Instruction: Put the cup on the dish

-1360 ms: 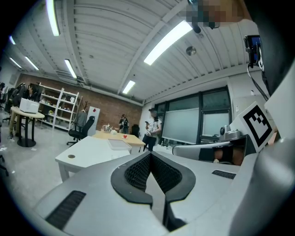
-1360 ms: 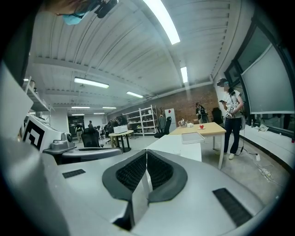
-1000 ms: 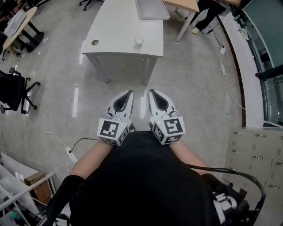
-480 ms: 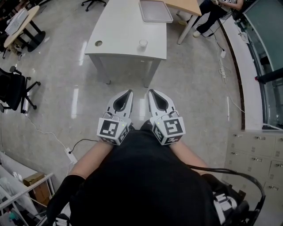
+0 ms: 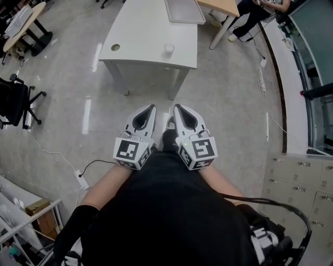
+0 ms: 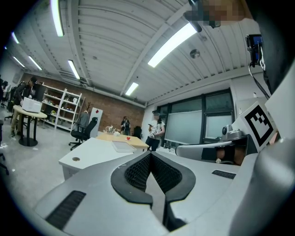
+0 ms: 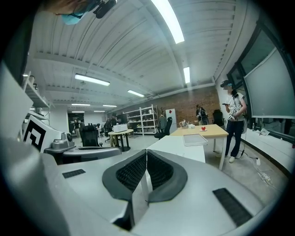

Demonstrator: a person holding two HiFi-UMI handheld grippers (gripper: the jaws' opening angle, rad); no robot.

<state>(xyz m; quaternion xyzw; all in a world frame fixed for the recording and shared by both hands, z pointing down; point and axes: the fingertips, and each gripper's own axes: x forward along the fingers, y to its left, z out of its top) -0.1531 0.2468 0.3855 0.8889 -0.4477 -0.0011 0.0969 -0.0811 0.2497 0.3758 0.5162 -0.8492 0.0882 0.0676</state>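
Note:
A small clear cup point(image 5: 169, 48) stands near the front right of a white table point(image 5: 145, 36) across the floor, far ahead of both grippers. Further back on that table lies a flat grey tray point(image 5: 183, 10), also seen as the tray point(image 7: 194, 138) and the tray point(image 6: 123, 146). My left gripper point(image 5: 152, 107) and right gripper point(image 5: 176, 106) are held side by side close to my body, pointing at the table. Both are shut with nothing between the pads, as the left gripper point(image 6: 150, 153) and right gripper point(image 7: 146, 150) show close up.
The table has a round cable hole point(image 5: 115, 47) at its front left. A wooden table point(image 5: 221, 5) and a standing person point(image 5: 248, 14) are behind it to the right. A black office chair point(image 5: 15, 101) is at the left, cabinets point(image 5: 299, 182) at the right, a cable point(image 5: 62, 158) on the floor.
The view has shifted slightly and the table sits a little differently in the picture. A shoe has come into view between the grippers. Both grippers keep their pose and stay shut.

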